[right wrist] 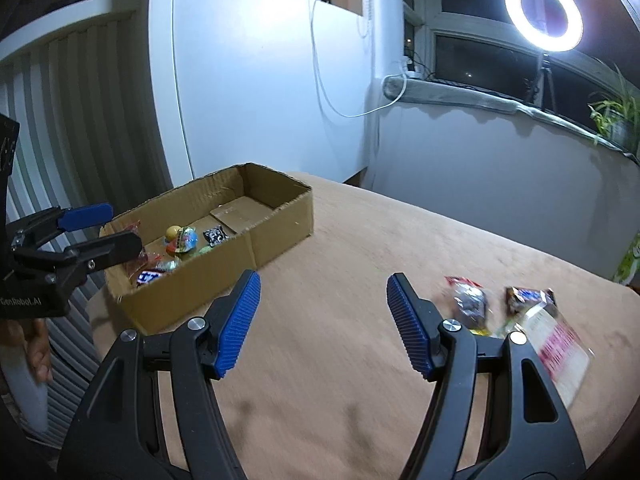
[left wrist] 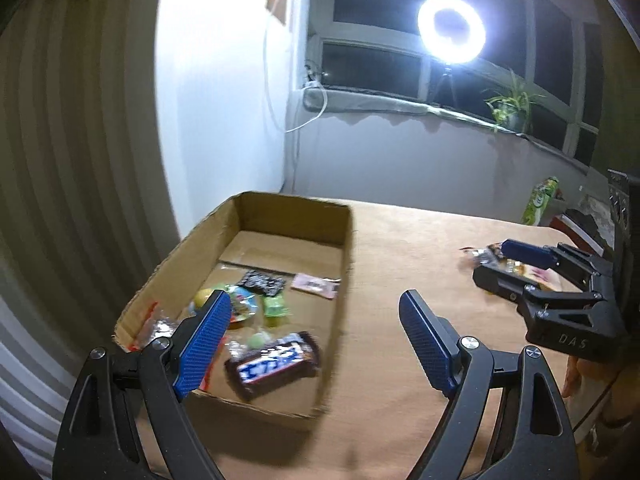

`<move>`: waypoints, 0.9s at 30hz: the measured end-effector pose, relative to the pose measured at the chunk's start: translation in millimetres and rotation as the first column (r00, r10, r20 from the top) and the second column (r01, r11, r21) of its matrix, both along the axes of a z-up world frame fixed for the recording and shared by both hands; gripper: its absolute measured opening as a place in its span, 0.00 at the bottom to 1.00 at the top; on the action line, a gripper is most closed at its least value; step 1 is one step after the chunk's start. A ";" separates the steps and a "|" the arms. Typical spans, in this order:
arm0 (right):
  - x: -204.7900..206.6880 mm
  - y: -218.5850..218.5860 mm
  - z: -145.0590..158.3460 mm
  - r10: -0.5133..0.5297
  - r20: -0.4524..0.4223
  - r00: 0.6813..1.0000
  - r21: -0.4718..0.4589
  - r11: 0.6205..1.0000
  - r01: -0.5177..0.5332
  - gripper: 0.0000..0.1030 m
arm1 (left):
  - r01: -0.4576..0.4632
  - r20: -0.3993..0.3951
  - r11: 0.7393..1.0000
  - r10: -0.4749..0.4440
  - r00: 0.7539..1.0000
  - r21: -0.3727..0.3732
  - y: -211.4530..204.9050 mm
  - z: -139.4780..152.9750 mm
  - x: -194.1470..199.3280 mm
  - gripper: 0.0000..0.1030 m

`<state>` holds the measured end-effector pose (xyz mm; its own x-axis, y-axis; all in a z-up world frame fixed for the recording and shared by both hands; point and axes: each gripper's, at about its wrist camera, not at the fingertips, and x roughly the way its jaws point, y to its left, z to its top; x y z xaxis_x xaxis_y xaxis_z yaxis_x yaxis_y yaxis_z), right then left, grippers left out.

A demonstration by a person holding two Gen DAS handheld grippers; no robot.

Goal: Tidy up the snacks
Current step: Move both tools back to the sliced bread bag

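An open cardboard box (left wrist: 347, 248) stands at the table's left end. It holds a brown chocolate bar (left wrist: 276, 362), a green candy (left wrist: 275, 309), a black packet (left wrist: 262, 282), a pink packet (left wrist: 316, 285) and other sweets. My left gripper (left wrist: 316, 308) hovers open over the box's near right corner, with nothing between its blue pads. My right gripper (right wrist: 323, 282) is open above bare tablecloth, also without anything in it. Just right of it lie loose snacks: a dark wrapped sweet (right wrist: 470, 304), a brown packet (right wrist: 528, 298) and a clear bag with a pink label (right wrist: 560, 344).
A tan cloth (right wrist: 360, 360) covers the table. A ring light on a tripod (left wrist: 452, 24) and a potted plant (left wrist: 512, 108) stand on the window sill behind. A green carton (left wrist: 540, 202) sits past the far right edge. Ribbed panelling (left wrist: 60, 160) runs along the left.
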<state>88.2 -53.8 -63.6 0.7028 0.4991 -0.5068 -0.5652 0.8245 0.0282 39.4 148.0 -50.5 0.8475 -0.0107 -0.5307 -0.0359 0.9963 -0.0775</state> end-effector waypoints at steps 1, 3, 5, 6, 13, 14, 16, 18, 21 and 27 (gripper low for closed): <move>-2.7 -6.8 -0.1 -0.011 0.000 1.000 0.005 1.000 0.011 0.69 | 0.012 0.002 1.000 -0.012 1.000 0.000 -5.9 2.2 -1.7 0.83; -8.6 -24.6 -1.5 -0.037 -0.004 0.999 0.014 0.999 0.037 0.72 | 0.036 0.005 0.999 -0.036 0.999 -0.008 -15.2 4.1 -3.2 0.83; -11.8 -36.4 -4.2 -0.057 -0.011 0.998 0.014 0.998 0.057 0.74 | 0.063 0.001 0.998 -0.063 0.998 -0.027 -23.1 2.4 -1.8 0.83; -13.4 -43.2 -6.5 -0.066 -0.018 0.998 0.012 0.998 0.066 0.74 | 0.073 -0.006 0.997 -0.073 0.997 -0.035 -27.7 -0.3 0.0 0.83; -19.1 -97.3 -25.5 -0.175 -0.067 0.982 0.035 0.984 0.177 0.85 | 0.176 -0.040 0.983 -0.178 0.983 -0.049 -69.8 -8.6 11.6 0.83; -18.8 -103.6 -27.8 -0.188 -0.074 0.980 0.040 0.981 0.191 0.85 | 0.195 -0.042 0.980 -0.197 0.980 -0.046 -76.3 -9.5 13.6 0.83; -16.4 -120.4 -33.2 -0.221 -0.099 0.970 0.058 0.972 0.227 0.86 | 0.238 -0.054 0.970 -0.240 0.969 -0.053 -87.8 -11.6 21.3 0.83; -14.2 -131.9 -37.1 -0.242 -0.117 0.963 0.063 0.966 0.250 0.87 | 0.272 -0.054 0.961 -0.275 0.960 -0.058 -99.6 -14.3 30.2 0.83; -10.9 -148.6 -42.7 -0.284 -0.131 0.950 0.056 0.955 0.293 0.89 | 0.321 -0.040 0.946 -0.323 0.946 -0.047 -116.7 -16.6 41.0 0.83; -1.2 -186.9 -55.5 -0.346 -0.198 0.917 0.090 0.925 0.368 0.99 | 0.407 -0.083 0.913 -0.406 0.910 -0.001 -155.3 -21.7 69.7 0.83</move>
